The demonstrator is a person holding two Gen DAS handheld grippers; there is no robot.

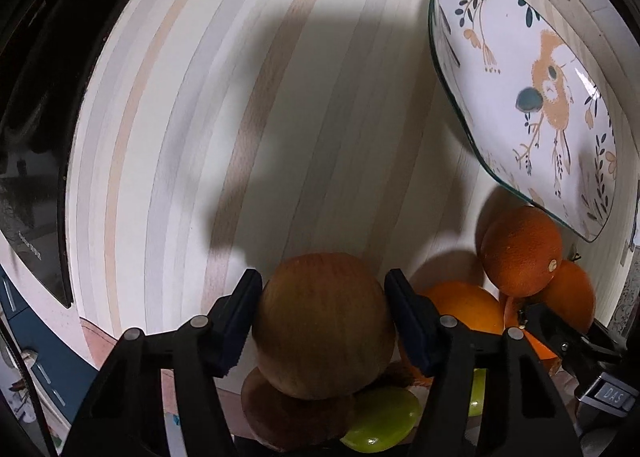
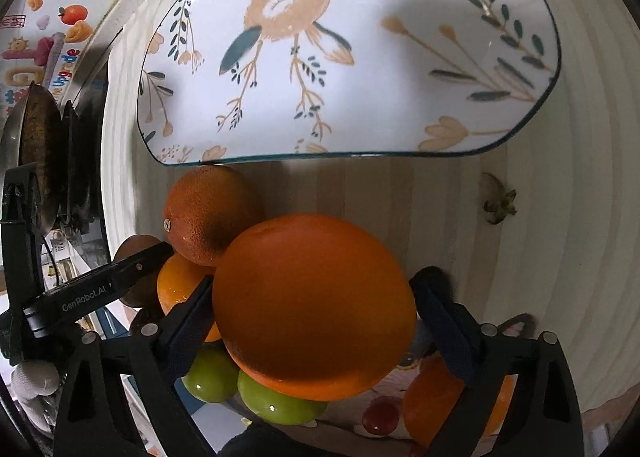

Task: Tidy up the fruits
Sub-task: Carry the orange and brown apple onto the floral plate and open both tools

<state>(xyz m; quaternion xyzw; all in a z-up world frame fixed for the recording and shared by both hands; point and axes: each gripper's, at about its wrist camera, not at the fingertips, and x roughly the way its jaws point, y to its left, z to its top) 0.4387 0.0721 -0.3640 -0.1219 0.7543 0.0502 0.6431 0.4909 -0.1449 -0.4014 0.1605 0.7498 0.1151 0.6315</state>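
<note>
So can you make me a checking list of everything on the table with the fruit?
Surface: striped table, lit, with shadows.
Job's things: brown fruit, oranges, green fruits, bird plate with nothing on it.
Clutter: dry leaf scrap.
Grippers: left gripper pads on either side of the brown fruit, seemingly touching; right gripper straddles the big orange, one pad apart.
Cables: thin black wire at the left edge.
Surroundings: stickers, dark pan.
</note>
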